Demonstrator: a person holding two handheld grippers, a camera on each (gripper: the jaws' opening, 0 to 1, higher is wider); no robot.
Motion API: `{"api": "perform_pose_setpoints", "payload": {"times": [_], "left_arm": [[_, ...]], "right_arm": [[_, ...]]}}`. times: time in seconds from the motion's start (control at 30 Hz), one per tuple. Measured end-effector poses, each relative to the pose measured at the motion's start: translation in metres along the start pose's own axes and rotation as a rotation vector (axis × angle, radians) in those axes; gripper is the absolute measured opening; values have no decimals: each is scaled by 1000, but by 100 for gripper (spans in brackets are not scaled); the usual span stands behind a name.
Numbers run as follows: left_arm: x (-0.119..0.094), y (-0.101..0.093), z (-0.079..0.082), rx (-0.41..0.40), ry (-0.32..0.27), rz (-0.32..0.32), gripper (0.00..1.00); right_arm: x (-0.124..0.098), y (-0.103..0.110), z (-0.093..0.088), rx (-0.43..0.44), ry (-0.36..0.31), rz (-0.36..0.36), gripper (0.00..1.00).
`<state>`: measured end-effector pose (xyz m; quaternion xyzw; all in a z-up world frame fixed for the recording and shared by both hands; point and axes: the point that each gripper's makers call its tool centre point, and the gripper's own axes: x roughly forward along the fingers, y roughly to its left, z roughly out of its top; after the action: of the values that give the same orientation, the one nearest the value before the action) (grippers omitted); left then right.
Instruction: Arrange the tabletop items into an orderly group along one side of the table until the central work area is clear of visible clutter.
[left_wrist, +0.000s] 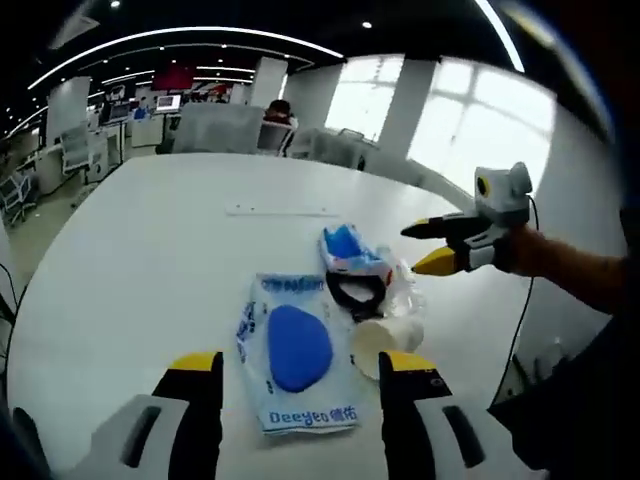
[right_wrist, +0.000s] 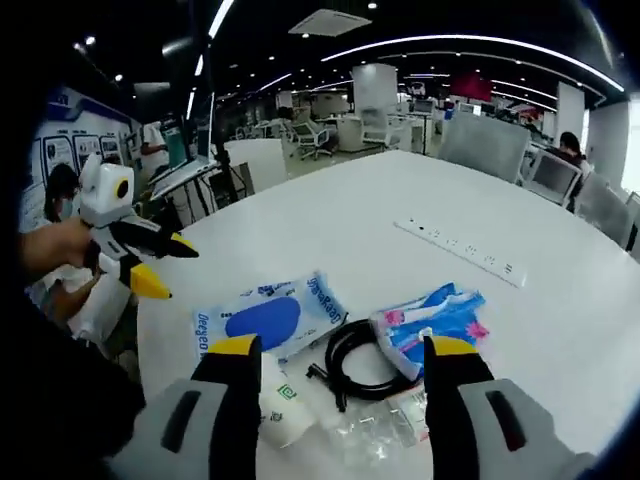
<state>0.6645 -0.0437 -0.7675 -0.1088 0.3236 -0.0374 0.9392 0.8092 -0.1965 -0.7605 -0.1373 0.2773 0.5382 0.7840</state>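
On a white tabletop (left_wrist: 150, 250) inside an open-plan office, a small cluster of items lies between two handheld grippers. Seen from the left gripper view, the left gripper (left_wrist: 300, 385) hovers with its yellow-tipped jaws apart and holding nothing, framing a clear packet with a blue pad inside (left_wrist: 295, 350). Just beyond the packet sit a coiled black cable (left_wrist: 352, 293), a blue and pink wrapper (left_wrist: 348, 250) and a white paper cup lying on its side (left_wrist: 385, 340), all close together and partly touching, with crumpled clear plastic (left_wrist: 405, 290) beside the cup. The right gripper (left_wrist: 428, 246) enters that view from the right, held in a person's hand, its jaws apart and empty above the tabletop. From the right gripper view, the right gripper (right_wrist: 340, 365) likewise stands with jaws spread and empty over the same group: the packet (right_wrist: 270, 318) to the left, the cable (right_wrist: 355, 365) in the middle, the wrapper (right_wrist: 435, 318) to the right, the cup (right_wrist: 280, 410) and the clear plastic (right_wrist: 385, 430) nearest the camera. The left gripper (right_wrist: 165, 265) appears at the left of that view, jaws apart. A white power strip (right_wrist: 460, 252) lies farther out on the tabletop, well apart from the cluster. Office chairs and desks stand in the background.
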Motion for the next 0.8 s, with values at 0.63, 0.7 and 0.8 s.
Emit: {"api": "perform_pose_setpoints", "payload": {"times": [0.63,0.7,0.8], "left_arm": [[13,2,11,65,-5,-64,86],[13,0,12,68,-9,-68,89],[11,-2,12,86,-2,-68,90]], "right_arm": [[-68,-18,-46,283,-88,-172,85],[-73,-21,-49,307,-93,-186,88],[-85,-27,-54,347,-110,-214,92]]}}
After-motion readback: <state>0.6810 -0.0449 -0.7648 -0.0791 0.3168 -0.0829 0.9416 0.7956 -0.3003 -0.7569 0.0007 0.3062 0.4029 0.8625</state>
